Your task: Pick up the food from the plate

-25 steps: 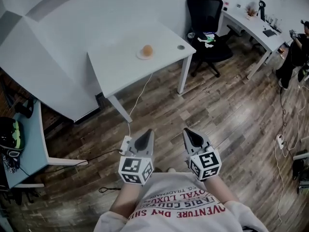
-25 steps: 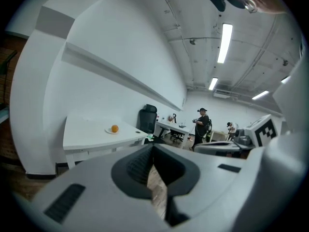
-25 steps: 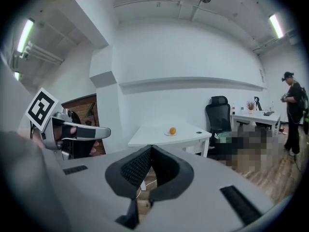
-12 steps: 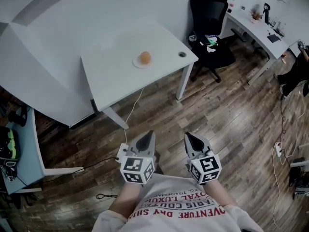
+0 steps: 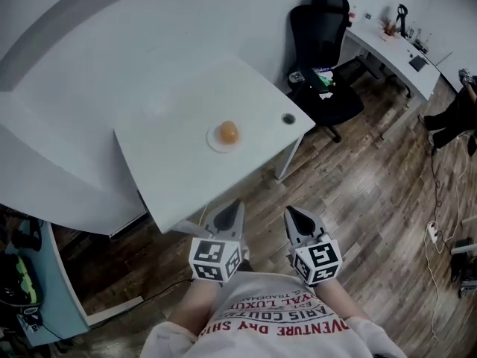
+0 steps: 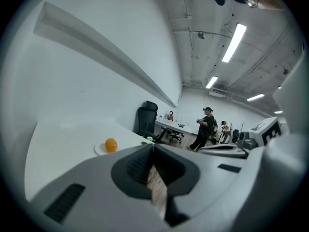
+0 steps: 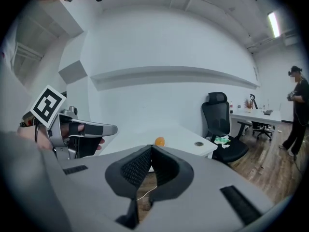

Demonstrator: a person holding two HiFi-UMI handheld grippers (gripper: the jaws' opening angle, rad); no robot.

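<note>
An orange round piece of food [image 5: 228, 132] rests on a small white plate [image 5: 214, 141] near the middle of the white table [image 5: 171, 162]. It also shows as the food [image 6: 111, 144] in the left gripper view and the food [image 7: 159, 141] in the right gripper view. My left gripper [image 5: 234, 205] and right gripper [image 5: 290, 212] hang side by side in front of the person's chest, short of the table's near edge. Both have their jaws closed tip to tip with nothing between them. In the left gripper view the left gripper [image 6: 152, 144] is empty; in the right gripper view the right gripper [image 7: 151, 147] is too.
A black office chair [image 5: 322, 43] stands right of the table, with a long white desk [image 5: 395, 47] behind it. A person [image 6: 205, 127] stands in the far room. A grommet hole [image 5: 288, 118] sits near the table's right corner. The wood floor [image 5: 373, 192] stretches to the right.
The table and plate have drawn closer and lower in the head view as the person walks toward them. Both grippers keep the same shut pose before the chest.
</note>
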